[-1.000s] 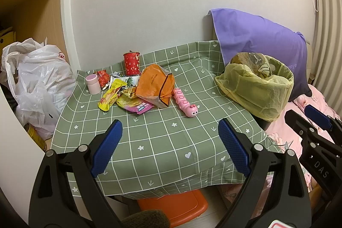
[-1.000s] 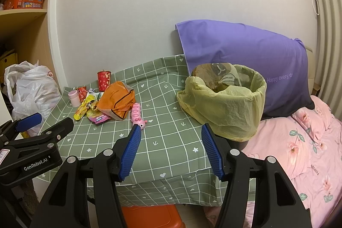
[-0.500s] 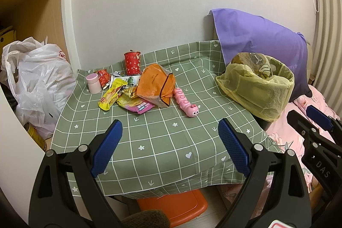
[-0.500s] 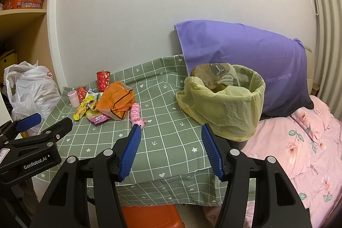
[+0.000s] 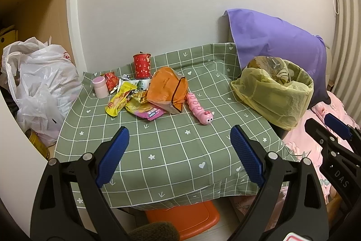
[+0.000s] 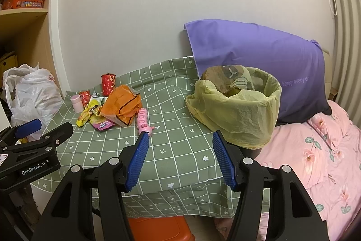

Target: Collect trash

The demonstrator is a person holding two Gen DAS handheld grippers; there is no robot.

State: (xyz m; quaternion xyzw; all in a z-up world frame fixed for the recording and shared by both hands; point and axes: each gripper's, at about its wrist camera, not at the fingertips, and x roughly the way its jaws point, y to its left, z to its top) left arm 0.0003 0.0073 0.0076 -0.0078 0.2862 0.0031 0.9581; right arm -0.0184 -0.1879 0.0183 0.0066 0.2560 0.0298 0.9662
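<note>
A heap of trash lies at the back left of the green checked tablecloth point(image 5: 171, 150): an orange snack bag point(image 5: 168, 88) point(image 6: 123, 104), yellow wrappers point(image 5: 119, 101) point(image 6: 89, 114), a pink packet point(image 5: 151, 114), a red wrapper point(image 5: 111, 81), a red paper cup point(image 5: 142, 66) point(image 6: 108, 84) and a small pink pot point(image 5: 100, 87). A bin lined with a yellow bag point(image 5: 274, 92) point(image 6: 237, 110) stands at the table's right edge, holding brown wrapping. My left gripper point(image 5: 179, 154) hangs open over the near table edge. My right gripper point(image 6: 180, 156) is open too, empty, near the bin.
A pink caterpillar toy point(image 5: 200, 110) point(image 6: 144, 121) lies beside the orange bag. A purple pillow point(image 6: 259, 60) leans on the wall behind the bin, over pink floral bedding point(image 6: 315, 162). White plastic bags point(image 5: 38, 83) crowd the shelf at left. An orange stool point(image 5: 187, 218) sits under the table.
Both grippers have drifted only slightly; the scene sits a touch lower and left in the views. Nothing was picked up or released.
</note>
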